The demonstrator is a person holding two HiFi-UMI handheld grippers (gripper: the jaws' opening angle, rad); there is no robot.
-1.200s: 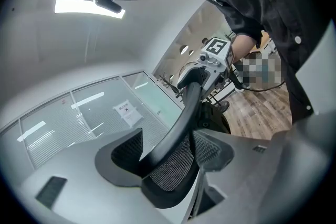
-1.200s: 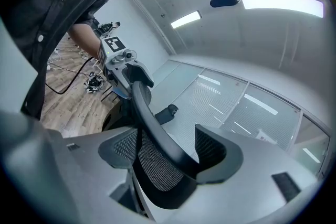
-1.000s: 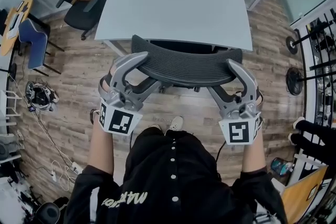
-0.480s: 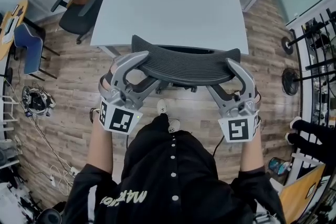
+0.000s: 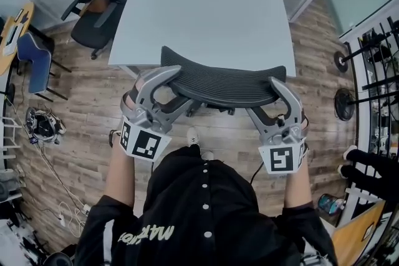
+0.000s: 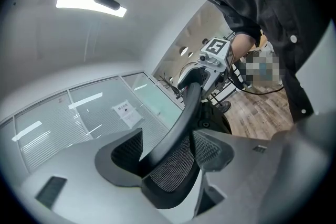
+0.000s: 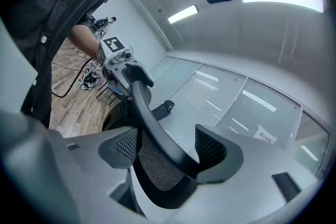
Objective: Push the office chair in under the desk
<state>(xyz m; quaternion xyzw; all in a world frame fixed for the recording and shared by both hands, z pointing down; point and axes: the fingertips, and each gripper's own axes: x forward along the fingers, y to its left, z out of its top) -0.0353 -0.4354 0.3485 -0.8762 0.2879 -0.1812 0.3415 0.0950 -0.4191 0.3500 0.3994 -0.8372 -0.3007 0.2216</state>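
In the head view the black mesh office chair's backrest (image 5: 224, 81) lies across the front edge of the pale grey desk (image 5: 206, 3). My left gripper (image 5: 177, 87) is shut on the backrest's left end and my right gripper (image 5: 269, 95) on its right end. The left gripper view has the backrest rim and mesh (image 6: 173, 165) filling the gap between the left gripper (image 6: 168, 152) pads. In the right gripper view the backrest (image 7: 157, 165) sits the same way inside the right gripper (image 7: 168, 149). Seat and wheels are hidden under the backrest and desk.
A second black office chair (image 5: 93, 3) stands at the desk's far left corner, a blue chair (image 5: 37, 56) further left. Cables and a helmet-like object (image 5: 43, 124) lie on the wood floor. Stands and racks (image 5: 374, 59) line the right side. My shoe (image 5: 193, 136) is behind the chair.
Both grippers and the backrest have moved forward toward the desk; the backrest now overlaps the desk's front edge more. My feet have stepped forward.
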